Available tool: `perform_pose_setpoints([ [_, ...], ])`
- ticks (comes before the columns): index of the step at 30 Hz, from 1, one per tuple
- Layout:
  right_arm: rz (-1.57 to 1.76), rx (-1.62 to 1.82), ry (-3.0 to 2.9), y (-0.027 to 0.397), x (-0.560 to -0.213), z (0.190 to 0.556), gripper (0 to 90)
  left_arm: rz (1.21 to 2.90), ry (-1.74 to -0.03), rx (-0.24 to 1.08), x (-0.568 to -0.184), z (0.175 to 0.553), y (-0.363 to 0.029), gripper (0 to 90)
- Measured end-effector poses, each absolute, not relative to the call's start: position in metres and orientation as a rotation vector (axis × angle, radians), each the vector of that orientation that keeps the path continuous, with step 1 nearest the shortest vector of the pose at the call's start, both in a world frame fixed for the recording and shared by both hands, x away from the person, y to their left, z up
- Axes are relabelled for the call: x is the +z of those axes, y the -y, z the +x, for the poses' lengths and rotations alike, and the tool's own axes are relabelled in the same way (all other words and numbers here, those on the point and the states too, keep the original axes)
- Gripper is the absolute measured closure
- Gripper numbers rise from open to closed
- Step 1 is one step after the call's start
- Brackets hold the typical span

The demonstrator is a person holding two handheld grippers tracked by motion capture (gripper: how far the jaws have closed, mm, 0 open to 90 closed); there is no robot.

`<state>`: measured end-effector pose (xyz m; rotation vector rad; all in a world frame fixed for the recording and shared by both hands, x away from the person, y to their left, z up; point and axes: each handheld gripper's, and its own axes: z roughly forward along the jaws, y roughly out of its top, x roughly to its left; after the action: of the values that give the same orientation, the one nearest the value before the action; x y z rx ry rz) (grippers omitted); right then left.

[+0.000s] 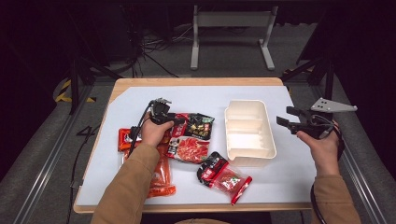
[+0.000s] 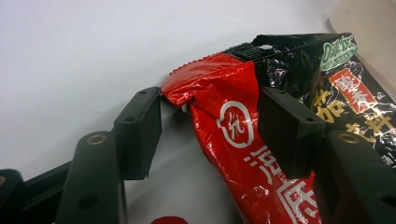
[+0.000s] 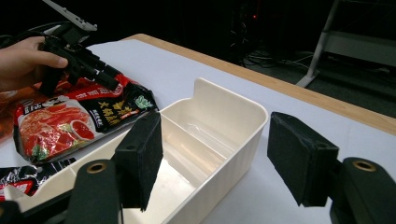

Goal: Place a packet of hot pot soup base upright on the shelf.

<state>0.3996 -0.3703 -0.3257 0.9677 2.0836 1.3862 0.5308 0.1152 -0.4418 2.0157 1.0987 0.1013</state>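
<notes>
A black and red food packet (image 1: 194, 135) lies flat left of a cream divided tray (image 1: 250, 105). My left gripper (image 1: 180, 121) reaches over the packet's upper left corner. In the left gripper view the packet's red strip (image 2: 224, 126) fills the gap between the two pads (image 2: 140, 130): one pad meets its corner and the other rests on its black face, but the jaws stand wide with no firm pinch. My right gripper (image 1: 288, 122) hovers open and empty to the right of the tray (image 3: 224, 98), with its jaws (image 3: 215, 158) pointing across it toward the packet (image 3: 70, 121) and the left gripper (image 3: 109, 79).
Orange packets (image 1: 161, 179) lie under the left forearm near the table's left edge. A small red and black packet (image 1: 224, 175) sits near the front edge, below the tray. A white sheet (image 1: 201, 93) covers the wooden table. A metal frame (image 1: 231, 21) stands on the floor behind.
</notes>
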Motion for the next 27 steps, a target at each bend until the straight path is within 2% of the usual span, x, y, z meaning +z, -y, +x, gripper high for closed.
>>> perform_pose_setpoints([
  [12,0.975,1.388,-2.08,0.3727,-0.3255,0.3992,35.9,2.037,-1.125,0.055,-0.4443,0.533,-0.1128,47.7],
  [15,0.98,1.387,-2.082,0.3726,-0.326,0.3995,35.9,2.04,-1.135,0.043,-0.4439,0.5329,-0.1119,55.9],
  [18,0.981,1.388,-2.081,0.3727,-0.3263,0.3997,36.0,2.041,-1.157,0.048,-0.4432,0.5314,-0.1092,60.6],
  [20,0.979,1.39,-2.082,0.3728,-0.3269,0.4001,36.0,2.041,-1.169,0.033,-0.4429,0.5308,-0.1078,67.4],
  [27,0.983,1.39,-2.088,0.372,-0.3276,0.4004,36.1,2.034,-1.184,0.036,-0.4404,0.53,-0.108,79.5],
])
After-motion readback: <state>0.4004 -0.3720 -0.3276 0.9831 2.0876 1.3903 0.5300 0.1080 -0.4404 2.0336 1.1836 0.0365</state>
